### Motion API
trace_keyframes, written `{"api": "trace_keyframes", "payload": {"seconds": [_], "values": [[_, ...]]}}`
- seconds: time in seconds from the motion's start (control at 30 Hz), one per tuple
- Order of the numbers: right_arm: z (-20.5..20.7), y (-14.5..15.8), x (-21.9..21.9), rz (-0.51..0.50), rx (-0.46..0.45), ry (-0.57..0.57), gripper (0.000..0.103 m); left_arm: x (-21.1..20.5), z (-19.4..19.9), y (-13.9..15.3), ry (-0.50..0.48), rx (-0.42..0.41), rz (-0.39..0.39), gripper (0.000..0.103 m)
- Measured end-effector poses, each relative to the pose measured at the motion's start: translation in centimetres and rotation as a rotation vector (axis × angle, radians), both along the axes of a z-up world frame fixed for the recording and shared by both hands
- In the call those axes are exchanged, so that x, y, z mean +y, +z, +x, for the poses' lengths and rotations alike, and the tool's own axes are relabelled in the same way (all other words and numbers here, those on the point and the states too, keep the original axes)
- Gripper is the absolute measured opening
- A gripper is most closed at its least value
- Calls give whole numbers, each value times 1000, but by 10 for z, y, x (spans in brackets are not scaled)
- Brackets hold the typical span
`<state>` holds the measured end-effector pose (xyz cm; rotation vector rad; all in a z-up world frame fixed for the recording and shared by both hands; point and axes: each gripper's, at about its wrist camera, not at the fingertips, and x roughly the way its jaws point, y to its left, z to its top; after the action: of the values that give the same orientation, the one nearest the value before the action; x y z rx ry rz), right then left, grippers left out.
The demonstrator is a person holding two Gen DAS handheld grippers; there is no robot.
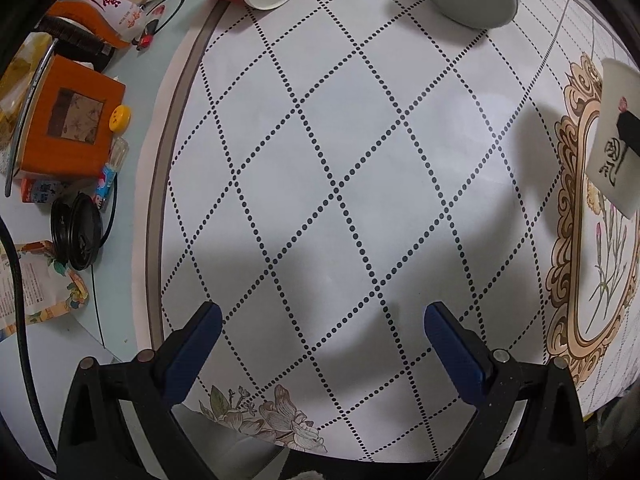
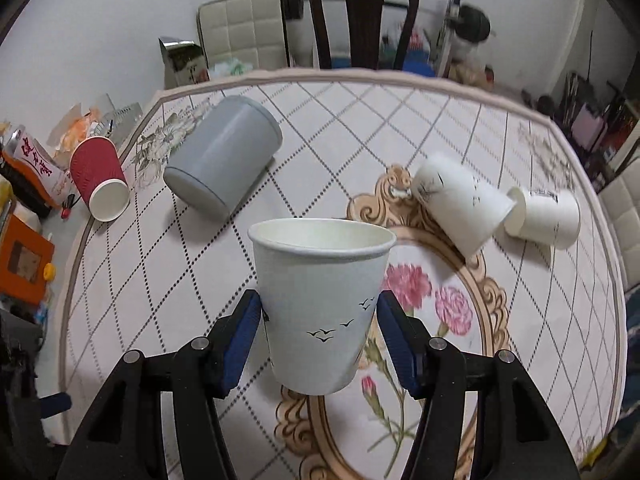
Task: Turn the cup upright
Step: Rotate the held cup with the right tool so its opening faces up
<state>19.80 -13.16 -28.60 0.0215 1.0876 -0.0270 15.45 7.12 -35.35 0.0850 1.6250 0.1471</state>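
Right gripper closed on paper cup, mouth up, base clear of tablecloth. Pads pressing thin wall low on the body. Risk: over-squeeze dents the wall; early release from height tips the cup back over. Left gripper open, empty, above bare cloth. Beyond, on their sides: grey cup, red cup, two white cups. Risk: sweeping arm could roll these toward the edge.
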Motion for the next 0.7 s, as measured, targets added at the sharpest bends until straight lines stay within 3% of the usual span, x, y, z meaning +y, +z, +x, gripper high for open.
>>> {"api": "trace_keyframes", "payload": {"seconds": [0.43,0.57,0.7], "values": [[-52,-21,-3,-4,-90,12,62,4,-26,-2,-28,-9,7,103],[-50,-9,-3,31,-167,-14,62,1,-35,0,-41,-27,12,103],[-40,-16,5,19,-187,-7,62,-2,-39,-1,-59,-36,16,103]]}}
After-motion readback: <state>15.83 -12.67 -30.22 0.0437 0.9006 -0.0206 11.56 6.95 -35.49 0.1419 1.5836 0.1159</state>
